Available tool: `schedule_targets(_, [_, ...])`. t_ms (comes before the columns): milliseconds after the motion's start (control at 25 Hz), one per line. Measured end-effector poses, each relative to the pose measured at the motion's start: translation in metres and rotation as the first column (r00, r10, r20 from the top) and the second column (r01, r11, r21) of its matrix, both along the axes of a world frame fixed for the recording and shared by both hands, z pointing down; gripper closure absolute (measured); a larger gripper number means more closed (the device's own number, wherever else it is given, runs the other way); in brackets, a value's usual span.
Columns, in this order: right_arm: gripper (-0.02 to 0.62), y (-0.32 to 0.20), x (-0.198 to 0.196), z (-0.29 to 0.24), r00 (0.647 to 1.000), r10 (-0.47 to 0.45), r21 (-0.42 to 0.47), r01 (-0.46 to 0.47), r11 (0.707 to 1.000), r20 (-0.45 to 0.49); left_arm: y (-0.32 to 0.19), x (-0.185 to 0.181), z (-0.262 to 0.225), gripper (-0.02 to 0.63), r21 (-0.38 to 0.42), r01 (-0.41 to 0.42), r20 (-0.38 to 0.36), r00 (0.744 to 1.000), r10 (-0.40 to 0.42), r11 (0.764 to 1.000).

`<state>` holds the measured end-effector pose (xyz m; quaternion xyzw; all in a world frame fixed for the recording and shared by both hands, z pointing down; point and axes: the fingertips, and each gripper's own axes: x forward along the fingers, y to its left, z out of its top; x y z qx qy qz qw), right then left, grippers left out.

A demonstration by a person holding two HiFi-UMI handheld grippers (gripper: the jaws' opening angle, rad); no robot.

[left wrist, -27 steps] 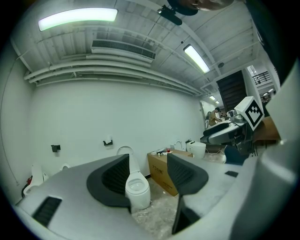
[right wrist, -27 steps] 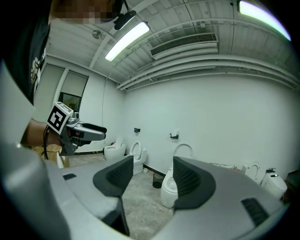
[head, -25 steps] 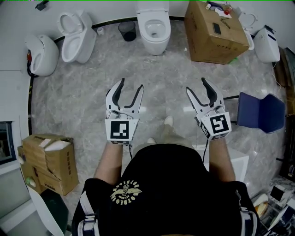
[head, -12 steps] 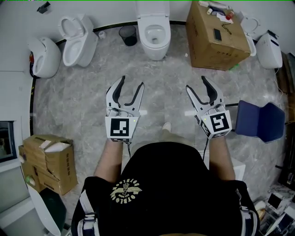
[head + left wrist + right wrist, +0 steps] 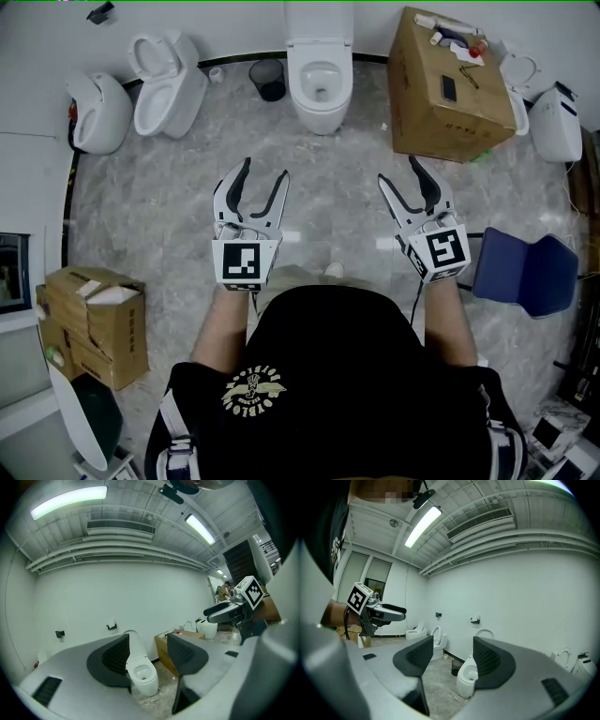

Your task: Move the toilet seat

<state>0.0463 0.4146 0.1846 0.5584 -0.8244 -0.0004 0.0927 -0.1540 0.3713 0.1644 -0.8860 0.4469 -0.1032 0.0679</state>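
The toilet seat (image 5: 303, 80) lies straight ahead by the wall, well apart, lined up with the left gripper (image 5: 265, 170). It and the right gripper (image 5: 399, 171) have their fingers apart, empty.

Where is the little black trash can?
In the head view, the black trash can stands by the back wall, just left of the middle toilet and right of the angled toilet.

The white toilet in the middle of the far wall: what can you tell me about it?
The toilet is white and glossy, ceramic by its look, standing on the grey marbled floor with its back to the white wall. Its lid is raised, leaving the oval bowl open. A dark bin stands beside it on one side, a cardboard box on the other; neither touches it.
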Motion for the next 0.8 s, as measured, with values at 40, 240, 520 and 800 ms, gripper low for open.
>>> schedule_targets(40, [0.342,-0.002,0.002,-0.001,1.0,-0.002,0.001,0.002,1.0,0.001,-0.001,0.001,-0.001,0.367,0.002,0.005,0.003,1.0,-0.005,1.0])
schedule_targets(240, [0.341,-0.019,0.01,-0.002,1.0,-0.017,0.005,0.017,1.0,0.001,-0.013,0.0,-0.002,0.366,0.005,0.035,0.005,0.999,-0.035,0.999])
schedule_targets(520, [0.342,-0.032,0.011,0.005,1.0,-0.022,-0.003,0.022,1.0,-0.001,-0.024,-0.001,0.008,0.367,-0.013,0.042,0.011,0.999,-0.042,0.999])
schedule_targets(800, [0.342,-0.044,0.016,0.01,1.0,-0.015,-0.008,0.015,1.0,0.003,-0.038,0.009,0.009,0.365,-0.01,0.025,0.015,1.0,-0.025,1.0])
